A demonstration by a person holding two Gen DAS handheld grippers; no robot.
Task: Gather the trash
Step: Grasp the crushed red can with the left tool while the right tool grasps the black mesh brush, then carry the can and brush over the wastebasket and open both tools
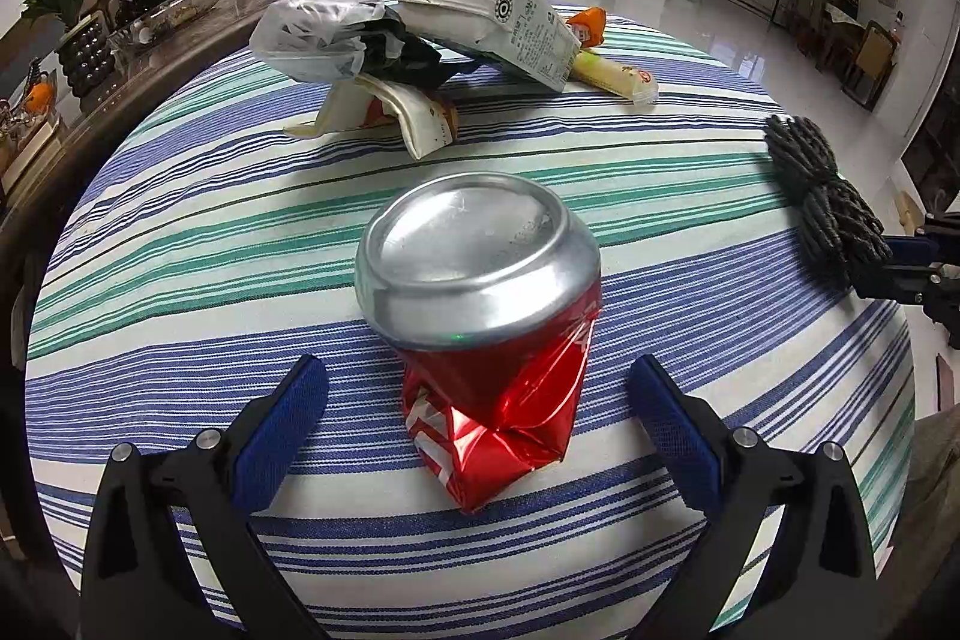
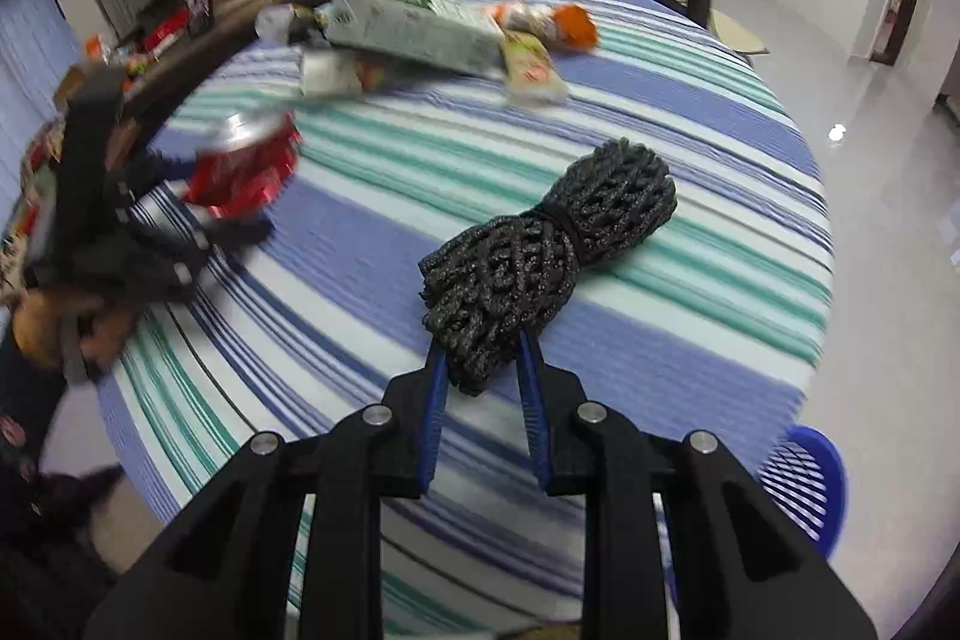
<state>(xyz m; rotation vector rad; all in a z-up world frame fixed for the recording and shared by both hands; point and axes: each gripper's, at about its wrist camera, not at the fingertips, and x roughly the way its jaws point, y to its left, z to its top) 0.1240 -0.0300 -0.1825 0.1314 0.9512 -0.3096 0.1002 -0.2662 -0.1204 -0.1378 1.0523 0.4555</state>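
A crushed red can (image 1: 480, 316) stands bottom-up on the striped tablecloth (image 1: 180, 232). My left gripper (image 1: 477, 367) is open, with a blue pad on each side of the can's lower part and neither touching it. My right gripper (image 2: 483, 352) is shut on the near end of a black foam net bundle (image 2: 540, 244). That bundle (image 1: 822, 196) also shows at the right edge of the left wrist view. Further back lie a milk carton (image 1: 498, 22), grey and black plastic bags (image 1: 336, 34), a crumpled paper cup (image 1: 408, 112) and snack wrappers (image 1: 612, 76).
A long dark side table (image 1: 150, 58) with a plant, fruit and bowls runs behind the round table. A blue mesh basket (image 2: 804, 478) stands on the floor by the table's near right edge. A person's hand (image 2: 54, 328) holds the left gripper.
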